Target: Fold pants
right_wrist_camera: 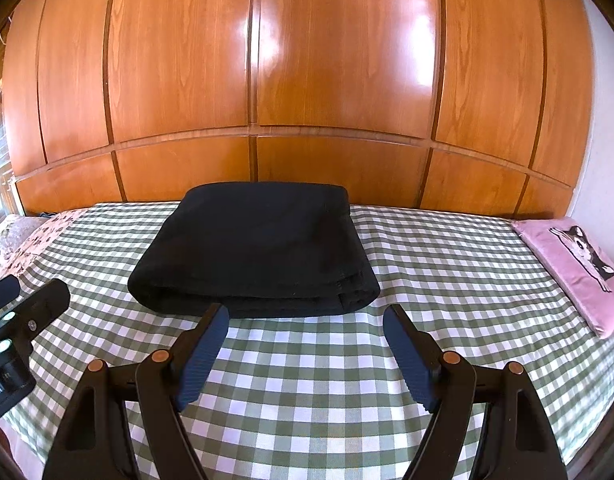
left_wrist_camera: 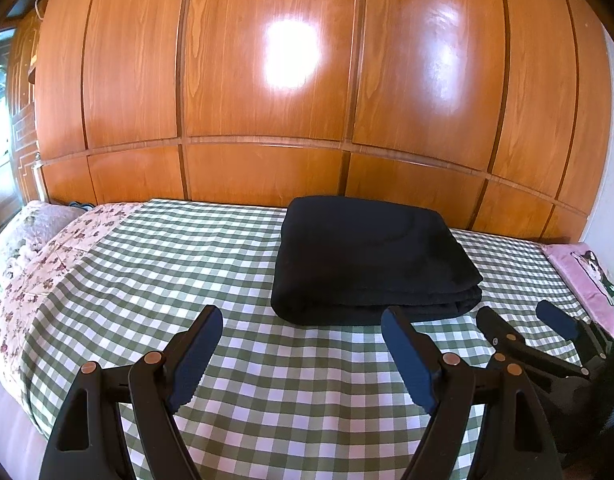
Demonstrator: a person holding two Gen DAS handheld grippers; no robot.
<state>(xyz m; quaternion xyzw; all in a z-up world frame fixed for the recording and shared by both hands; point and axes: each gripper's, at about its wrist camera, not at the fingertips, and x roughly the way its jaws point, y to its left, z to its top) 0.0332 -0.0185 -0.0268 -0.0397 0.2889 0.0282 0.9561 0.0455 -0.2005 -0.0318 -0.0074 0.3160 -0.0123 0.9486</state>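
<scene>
The black pants (left_wrist_camera: 367,260) lie folded in a thick, neat rectangle on the green checked cloth (left_wrist_camera: 247,280) near the far side of the bed; they also show in the right wrist view (right_wrist_camera: 259,252). My left gripper (left_wrist_camera: 303,320) is open and empty, just short of the bundle's near edge. My right gripper (right_wrist_camera: 307,316) is open and empty, its left fingertip (right_wrist_camera: 217,320) close to the bundle's near edge. The right gripper also shows at the right of the left wrist view (left_wrist_camera: 519,316), and the left gripper at the left of the right wrist view (right_wrist_camera: 27,288).
A wooden panelled wardrobe (left_wrist_camera: 307,80) stands right behind the bed. A pink cushion with a cat picture (right_wrist_camera: 579,268) lies at the right end. A floral quilt (left_wrist_camera: 39,268) and a pillow lie at the left end.
</scene>
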